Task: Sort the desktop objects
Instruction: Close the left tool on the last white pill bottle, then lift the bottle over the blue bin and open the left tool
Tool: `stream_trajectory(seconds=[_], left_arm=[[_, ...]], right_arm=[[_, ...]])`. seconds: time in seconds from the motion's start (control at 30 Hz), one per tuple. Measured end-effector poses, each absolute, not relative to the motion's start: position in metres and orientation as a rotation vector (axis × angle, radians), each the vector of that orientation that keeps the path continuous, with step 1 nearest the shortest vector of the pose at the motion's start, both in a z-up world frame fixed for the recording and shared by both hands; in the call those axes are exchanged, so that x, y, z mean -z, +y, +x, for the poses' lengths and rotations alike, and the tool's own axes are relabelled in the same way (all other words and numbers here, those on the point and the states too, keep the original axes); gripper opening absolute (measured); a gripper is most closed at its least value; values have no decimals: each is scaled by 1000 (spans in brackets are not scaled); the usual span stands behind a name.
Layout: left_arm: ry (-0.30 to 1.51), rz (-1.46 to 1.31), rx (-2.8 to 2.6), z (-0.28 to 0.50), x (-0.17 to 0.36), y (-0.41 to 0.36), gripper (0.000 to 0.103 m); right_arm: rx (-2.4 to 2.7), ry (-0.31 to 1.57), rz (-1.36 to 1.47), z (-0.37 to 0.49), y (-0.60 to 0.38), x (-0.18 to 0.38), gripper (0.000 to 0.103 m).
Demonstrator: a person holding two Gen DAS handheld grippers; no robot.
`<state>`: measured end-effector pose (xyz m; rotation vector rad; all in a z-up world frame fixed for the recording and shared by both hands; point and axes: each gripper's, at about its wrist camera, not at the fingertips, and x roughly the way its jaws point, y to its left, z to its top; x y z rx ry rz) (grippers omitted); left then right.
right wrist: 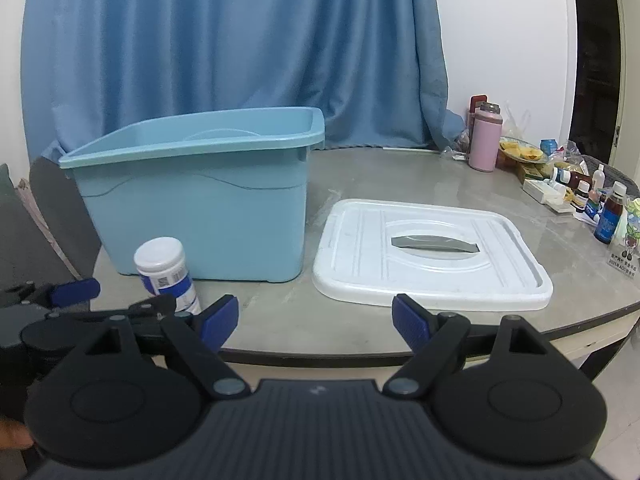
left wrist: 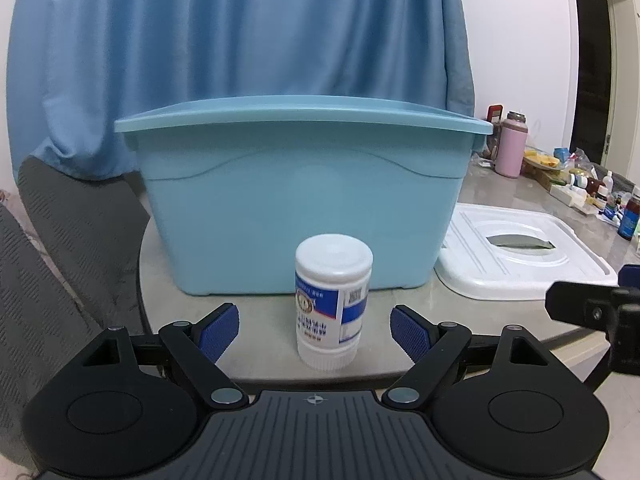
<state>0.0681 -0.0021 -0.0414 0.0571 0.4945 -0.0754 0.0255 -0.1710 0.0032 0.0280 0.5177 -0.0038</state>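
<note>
Standing upright near the front edge of the grey table [right wrist: 400, 176], a white bottle [left wrist: 333, 304] with a blue-and-white label sits just in front of the light blue storage bin [left wrist: 304, 200], apart from its wall. The left gripper [left wrist: 314, 330] hovers level with the bottle, its blue-padded fingers [left wrist: 218, 330] spread wide on either side and touching nothing. The right gripper [right wrist: 314, 326] hangs off to the right at the table's edge, likewise spread and holding nothing. Beside the bin lies its white lid [right wrist: 432, 252], flat on the table. A pink flask [right wrist: 485, 140] and a clutter of small bottles [right wrist: 592, 196] stand far right.
</note>
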Motion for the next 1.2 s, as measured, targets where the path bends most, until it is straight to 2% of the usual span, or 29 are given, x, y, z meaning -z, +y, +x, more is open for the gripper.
stream_trajectory(seconds=[0.4, 0.5, 0.6, 1.2], left_arm=[[514, 75, 67, 119, 54, -11, 85], [528, 77, 66, 131, 58, -14, 82], [544, 102, 61, 142, 62, -18, 48], [500, 69, 10, 130, 20, -17, 48]], right_arm=[[35, 550, 34, 45, -188, 3, 84], [37, 561, 31, 50, -191, 6, 84], [36, 566, 27, 54, -193, 7, 84], [-10, 547, 51, 44, -198, 3, 84]])
